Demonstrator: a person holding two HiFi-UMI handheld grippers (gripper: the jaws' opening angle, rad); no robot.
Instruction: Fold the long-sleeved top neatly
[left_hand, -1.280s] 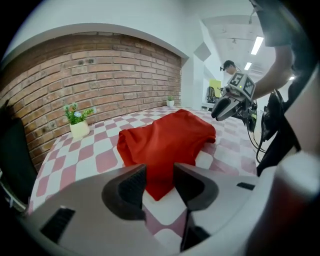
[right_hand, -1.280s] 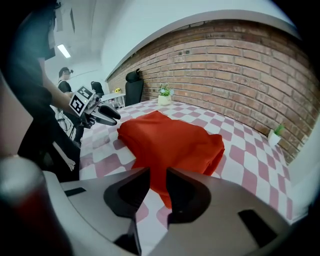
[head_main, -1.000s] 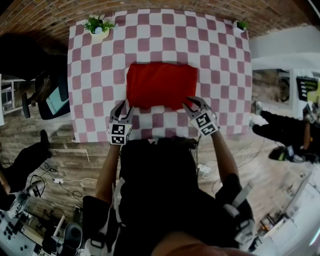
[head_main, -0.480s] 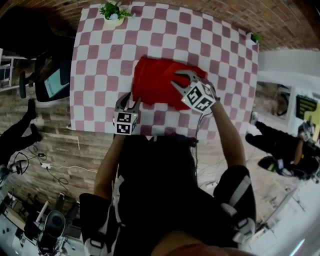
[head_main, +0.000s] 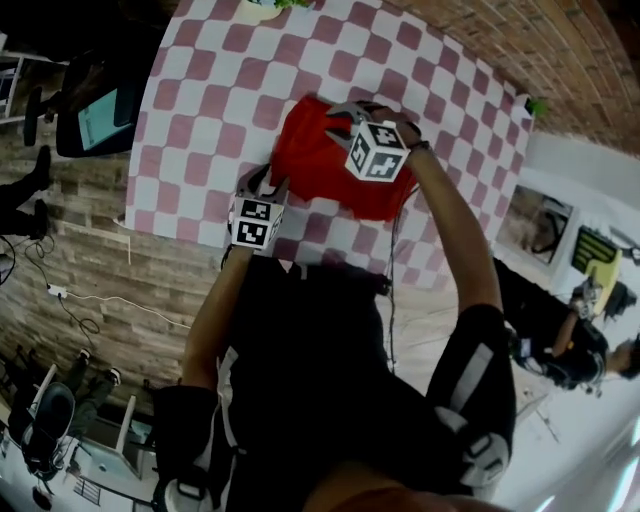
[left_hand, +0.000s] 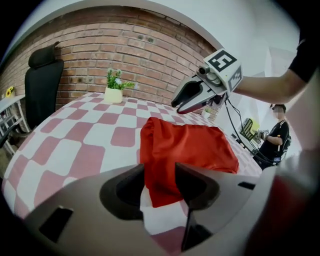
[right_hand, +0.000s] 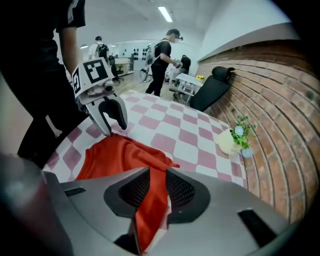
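the pink-checked table (head_main: 200, 100) stood beside a brick wall (left_hand: 125, 45), potted plant (left_hand: 114, 90) at its far edge. the right hand-held gripper (right_hand: 155, 186) pinched the red top (left_hand: 195, 145); the left hand-held gripper (left_hand: 160, 172) gaped.

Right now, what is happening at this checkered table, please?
A person with two handheld grippers is folding a red long-sleeved top on the checkered table. The right gripper is shut on a fold of cloth, held over the garment. The left gripper is at the top's near corner; its jaws have just been opening, with cloth between them ungripped.
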